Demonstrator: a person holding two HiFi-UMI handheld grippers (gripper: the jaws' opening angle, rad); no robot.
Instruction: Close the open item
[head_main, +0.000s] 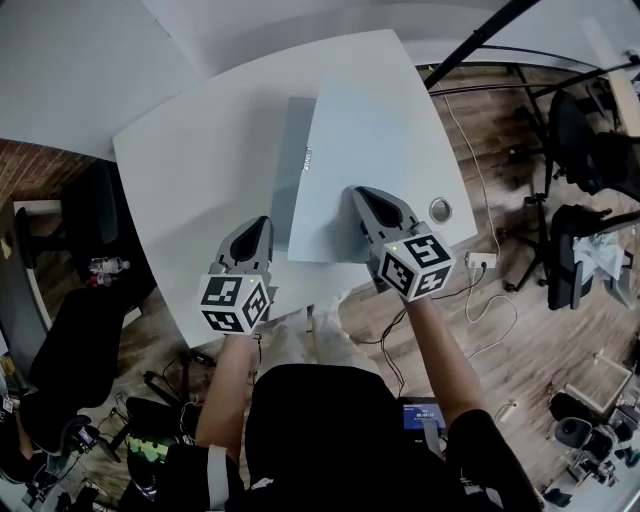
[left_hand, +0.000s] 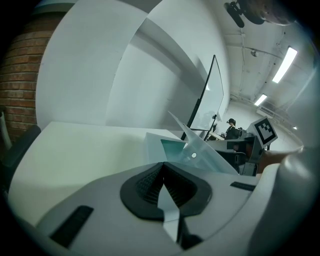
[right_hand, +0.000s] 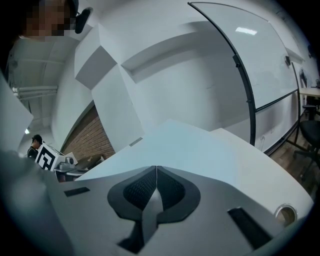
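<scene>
The person is holding both grippers over the near edge of the white table (head_main: 180, 200). The left gripper (head_main: 262, 222) is hovering at that near edge, just beside the near left corner of the laptop (head_main: 360, 150). Its jaws are pressing tip to tip with nothing between them, and bare tabletop is showing through the slot behind the tips.

The right gripper (head_main: 362, 192) is sitting over the near part of the lid (right_hand: 200, 145). Its jaws are likewise meeting at the tips and clamping nothing. The views are not showing whether the tips are touching the lid.

The laptop is lying toward the right edge of the table, running from the near edge to the far edge, and it is partly open. In the left gripper view the lid is leaning over at a sharp angle, and a teal inner surface (left_hand: 172, 149) is showing inside the wedge. In the head view a darker strip of the base (head_main: 290, 170) is showing along the lid's left side.

A round metal grommet (head_main: 440, 210) is sitting in the tabletop near the near right corner, just beside the laptop.
</scene>
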